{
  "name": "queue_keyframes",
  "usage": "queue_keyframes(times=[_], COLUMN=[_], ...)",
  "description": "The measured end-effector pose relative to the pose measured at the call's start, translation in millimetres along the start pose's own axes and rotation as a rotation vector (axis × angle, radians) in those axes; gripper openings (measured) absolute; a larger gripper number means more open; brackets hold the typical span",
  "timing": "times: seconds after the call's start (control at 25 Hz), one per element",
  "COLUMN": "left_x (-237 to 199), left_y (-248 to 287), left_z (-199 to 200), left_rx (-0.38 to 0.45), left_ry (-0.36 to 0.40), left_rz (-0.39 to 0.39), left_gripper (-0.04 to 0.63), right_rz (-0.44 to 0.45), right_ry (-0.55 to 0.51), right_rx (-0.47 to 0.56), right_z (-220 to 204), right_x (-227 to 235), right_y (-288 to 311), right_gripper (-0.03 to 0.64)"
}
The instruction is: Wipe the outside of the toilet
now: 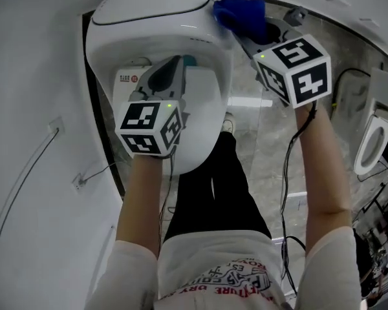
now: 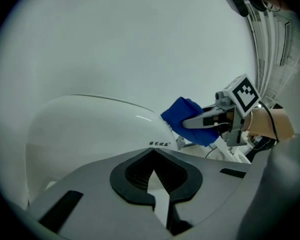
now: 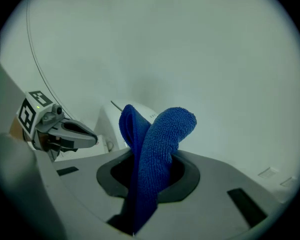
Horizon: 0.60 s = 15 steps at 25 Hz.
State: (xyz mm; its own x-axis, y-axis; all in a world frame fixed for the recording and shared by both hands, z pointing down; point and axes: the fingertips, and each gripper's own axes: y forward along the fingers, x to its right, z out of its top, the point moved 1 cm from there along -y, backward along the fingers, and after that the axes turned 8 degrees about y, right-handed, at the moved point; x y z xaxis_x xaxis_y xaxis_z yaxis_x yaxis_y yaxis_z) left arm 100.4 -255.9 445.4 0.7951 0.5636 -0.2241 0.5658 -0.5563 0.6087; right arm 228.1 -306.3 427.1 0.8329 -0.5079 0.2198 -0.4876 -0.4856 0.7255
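Right tongs (image 3: 148, 178) clamping blue cloth (image 1: 240, 13) against toilet (image 1: 149, 24), left tongs (image 2: 153, 176) closed and empty — over its lid, wall (image 1: 32, 108) alongside.

white short-sleeved shirt (image 1: 207, 257) with red and black lettering, lower centre; black trousers (image 1: 213, 186) above. grey left gripper (image 1: 174, 62) and right gripper (image 1: 240, 36) bear white cubes (image 1: 149, 129) with black square markers and green lights; thin black cables (image 1: 286, 173) at mid-right.
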Motion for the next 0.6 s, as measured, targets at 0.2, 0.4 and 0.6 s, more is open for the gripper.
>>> queue_keyframes(times=[0.2,0.4,0.6], left_x=[16.5,27.9,42.7], left_y=[20.4,28.1,31.2], left_z=[-17.6,-30.9,-40.9], left_rx=[-0.043,-0.067,-0.071], left_ry=[0.012,0.003,-0.01], left_rz=[-0.022,-0.023,-0.02], left_gripper=[0.008,0.008,0.008], right_rz=[-0.001,0.035,0.072], right_ry=[-0.057,-0.041,-0.032], right_rx=[-0.016,-0.044,-0.053], right_z=[-12.3,-34.6,-58.4], right_x=[12.7,16.5,20.4], right_y=[26.8,35.9,41.7], right_gripper=[0.072,0.072,0.072])
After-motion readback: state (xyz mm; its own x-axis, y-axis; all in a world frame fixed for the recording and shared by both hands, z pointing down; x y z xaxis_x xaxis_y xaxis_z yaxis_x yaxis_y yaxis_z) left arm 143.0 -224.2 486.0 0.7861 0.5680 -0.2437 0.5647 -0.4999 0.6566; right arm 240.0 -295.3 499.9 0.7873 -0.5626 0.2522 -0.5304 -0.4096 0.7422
